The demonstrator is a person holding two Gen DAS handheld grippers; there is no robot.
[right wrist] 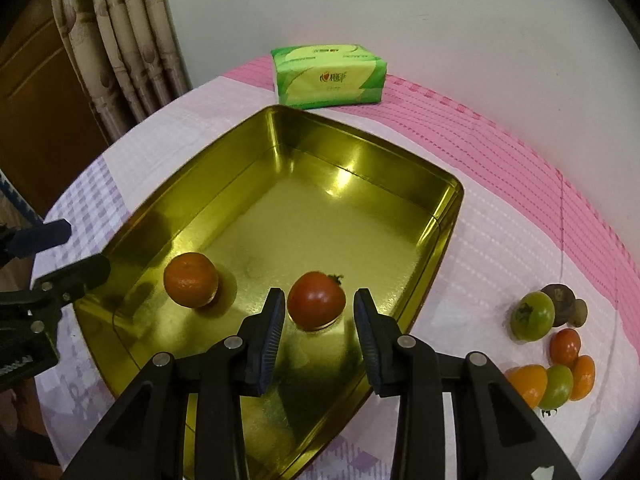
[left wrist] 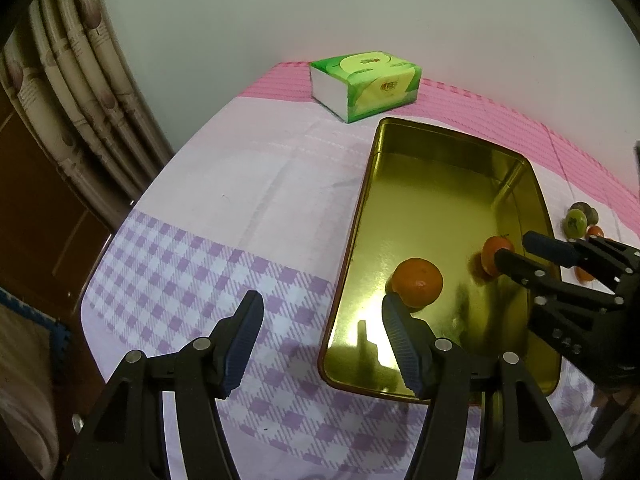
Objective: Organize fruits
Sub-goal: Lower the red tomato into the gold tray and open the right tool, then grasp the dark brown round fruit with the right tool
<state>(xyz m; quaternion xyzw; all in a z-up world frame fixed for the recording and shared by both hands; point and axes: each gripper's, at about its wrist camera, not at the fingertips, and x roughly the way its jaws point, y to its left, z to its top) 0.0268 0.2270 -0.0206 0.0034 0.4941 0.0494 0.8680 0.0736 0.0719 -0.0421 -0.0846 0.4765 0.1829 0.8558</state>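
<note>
Curtains (right wrist: 120,52) hang at the far left, against a pale wall, beside a table under a cloth (left wrist: 224,184) checked in purple near the front and pink at the back. At the left, the left gripper (left wrist: 320,344) hovers over the cloth and the tin's left rim, its jaws partly apart with nothing between them. A gold tin (right wrist: 448,232) sits mid-table, and a green tissue pack (right wrist: 330,76) lies just behind it. Inside the tin, an orange (right wrist: 191,279) rests near the left wall, and a red tomato (right wrist: 316,300) sits to its right. The right gripper (right wrist: 320,332) points down at the tomato, its jaws slightly apart either side of the fruit, pads not touching it. On the cloth right of the tin lies a small cluster of fruit (right wrist: 552,344): green, red, orange and dark pieces, touching one another.
</note>
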